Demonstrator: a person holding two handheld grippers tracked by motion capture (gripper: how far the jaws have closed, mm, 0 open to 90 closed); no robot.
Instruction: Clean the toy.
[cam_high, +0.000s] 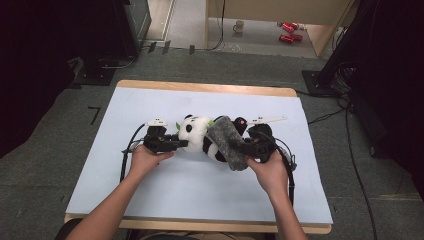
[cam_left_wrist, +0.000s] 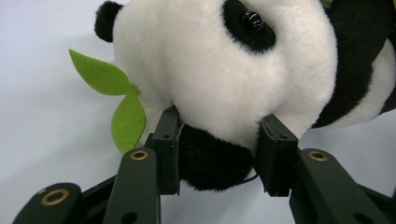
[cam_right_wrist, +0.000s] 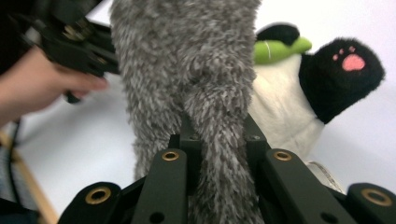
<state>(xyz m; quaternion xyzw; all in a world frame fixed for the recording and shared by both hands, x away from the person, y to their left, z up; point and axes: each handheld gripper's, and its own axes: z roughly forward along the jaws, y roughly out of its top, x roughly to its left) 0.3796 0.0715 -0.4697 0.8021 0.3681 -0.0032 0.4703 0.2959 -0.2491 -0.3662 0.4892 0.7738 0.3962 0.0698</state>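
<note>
A black and white plush panda (cam_high: 197, 134) lies on its side in the middle of the pale blue mat (cam_high: 165, 185). My left gripper (cam_high: 181, 144) is shut on the panda's black ear (cam_left_wrist: 212, 161) at the lower edge of its white head (cam_left_wrist: 219, 70); a green felt leaf (cam_left_wrist: 114, 100) sticks out beside it. A fuzzy grey cloth (cam_high: 229, 142) is draped over the panda's body. My right gripper (cam_high: 241, 148) is shut on a fold of that grey cloth (cam_right_wrist: 210, 121). Behind it show the panda's white belly and a black paw with pink pads (cam_right_wrist: 343, 77).
The mat covers a wooden table (cam_high: 210, 88) on a grey carpet. Cables trail from both grippers across the mat. Far back on the floor stand a mug (cam_high: 239, 26) and red cans (cam_high: 290, 31). Dark equipment stands at both sides.
</note>
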